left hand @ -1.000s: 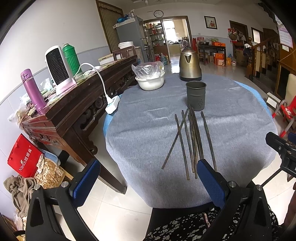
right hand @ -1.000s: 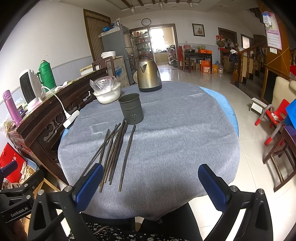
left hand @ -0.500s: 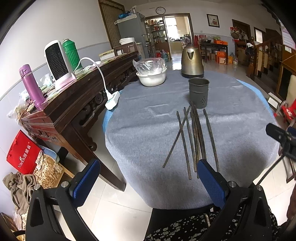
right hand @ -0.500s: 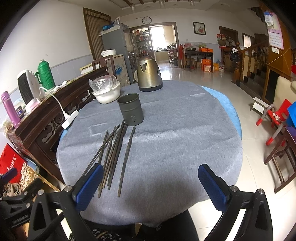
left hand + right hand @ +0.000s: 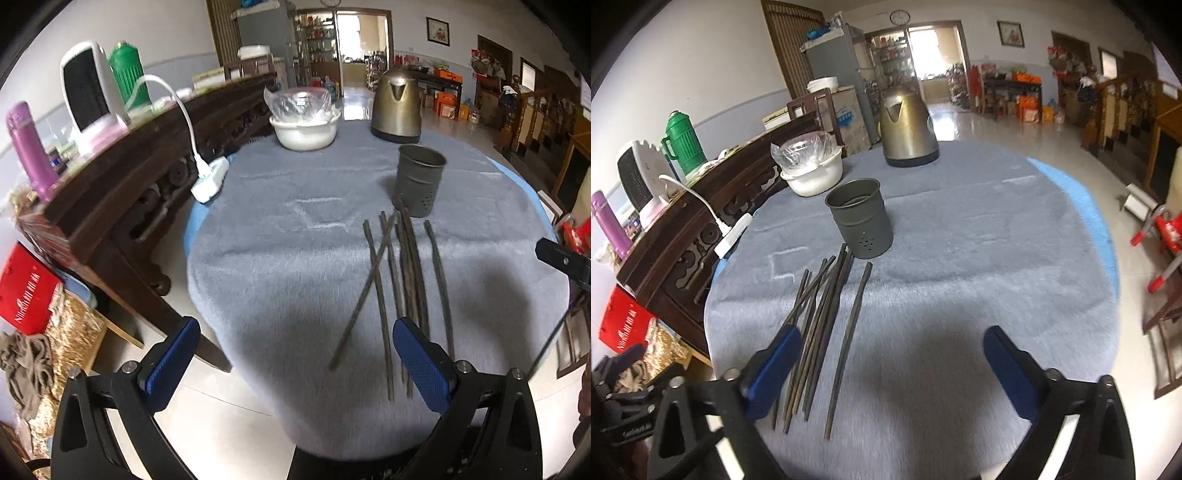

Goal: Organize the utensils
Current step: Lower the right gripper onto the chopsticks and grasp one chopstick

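Observation:
Several dark chopsticks (image 5: 402, 273) lie loosely side by side on the grey cloth of the round table (image 5: 280, 258), one crossing the others. Just beyond their far tips stands a dark metal perforated holder (image 5: 419, 181), upright. My left gripper (image 5: 295, 343) hovers open over the table's near edge, its right finger above the chopsticks' near ends. In the right wrist view the chopsticks (image 5: 827, 325) run toward the holder (image 5: 860, 218). My right gripper (image 5: 892, 354) has its jaws closing, still wide. One chopstick lies below the gap and the pads touch nothing.
A brass kettle (image 5: 396, 107) and a white bowl with a plastic bag (image 5: 304, 125) stand at the table's far side. A white power strip (image 5: 209, 179) hangs at the left edge beside a dark wooden sideboard (image 5: 129, 192). A red chair (image 5: 1167, 232) stands to the right.
Both grippers have come forward and a little down over the table's near edge, so the chopsticks look closer. The right gripper's fingers stand slightly narrower than before.

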{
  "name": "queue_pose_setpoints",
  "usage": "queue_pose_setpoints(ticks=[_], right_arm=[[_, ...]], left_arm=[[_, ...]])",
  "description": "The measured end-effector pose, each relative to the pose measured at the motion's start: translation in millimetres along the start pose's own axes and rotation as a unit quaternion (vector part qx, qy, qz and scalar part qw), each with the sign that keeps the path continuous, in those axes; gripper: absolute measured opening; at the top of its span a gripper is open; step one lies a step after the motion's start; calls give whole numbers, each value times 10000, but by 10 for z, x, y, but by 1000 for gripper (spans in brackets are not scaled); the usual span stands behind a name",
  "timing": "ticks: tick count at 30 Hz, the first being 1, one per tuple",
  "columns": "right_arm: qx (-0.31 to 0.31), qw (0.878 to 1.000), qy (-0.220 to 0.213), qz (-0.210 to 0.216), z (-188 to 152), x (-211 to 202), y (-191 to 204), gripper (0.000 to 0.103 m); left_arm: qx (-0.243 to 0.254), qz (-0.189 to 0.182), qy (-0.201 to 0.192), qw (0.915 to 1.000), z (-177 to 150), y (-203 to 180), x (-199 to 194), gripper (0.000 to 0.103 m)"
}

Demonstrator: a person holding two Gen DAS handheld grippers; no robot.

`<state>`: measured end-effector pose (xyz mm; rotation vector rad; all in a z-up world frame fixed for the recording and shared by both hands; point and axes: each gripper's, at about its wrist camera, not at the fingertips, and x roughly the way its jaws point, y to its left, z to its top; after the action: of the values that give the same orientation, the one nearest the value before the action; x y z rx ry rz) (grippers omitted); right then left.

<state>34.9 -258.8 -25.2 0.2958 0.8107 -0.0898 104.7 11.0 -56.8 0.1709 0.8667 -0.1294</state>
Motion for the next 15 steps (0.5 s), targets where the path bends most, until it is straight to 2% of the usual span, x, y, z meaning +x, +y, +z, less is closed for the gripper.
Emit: queue_pose_setpoints(ticks=[5, 6, 7, 9, 13, 15], right_arm=[[91, 9983, 519, 250, 202, 566, -41, 66], [111, 9975, 637, 297, 236, 688, -42, 58], [143, 9963, 768, 360, 269, 816, -40, 51], [206, 9940, 965, 471, 338, 1059, -27, 42], [348, 9900, 1182, 681, 494, 1452, -22, 40], [440, 9873, 1299, 805, 558, 1601, -23, 40]], left_arm=[[-89, -356, 424, 9984, 233, -20, 520, 103], [-67, -432, 489, 9978, 280, -45, 615, 100], [-21, -523, 541, 9972, 333, -90, 711, 93], [53, -724, 613, 9955, 436, -165, 851, 84], [256, -1106, 631, 9915, 644, -319, 1066, 64], [358, -1427, 664, 9869, 750, -407, 1176, 56]])
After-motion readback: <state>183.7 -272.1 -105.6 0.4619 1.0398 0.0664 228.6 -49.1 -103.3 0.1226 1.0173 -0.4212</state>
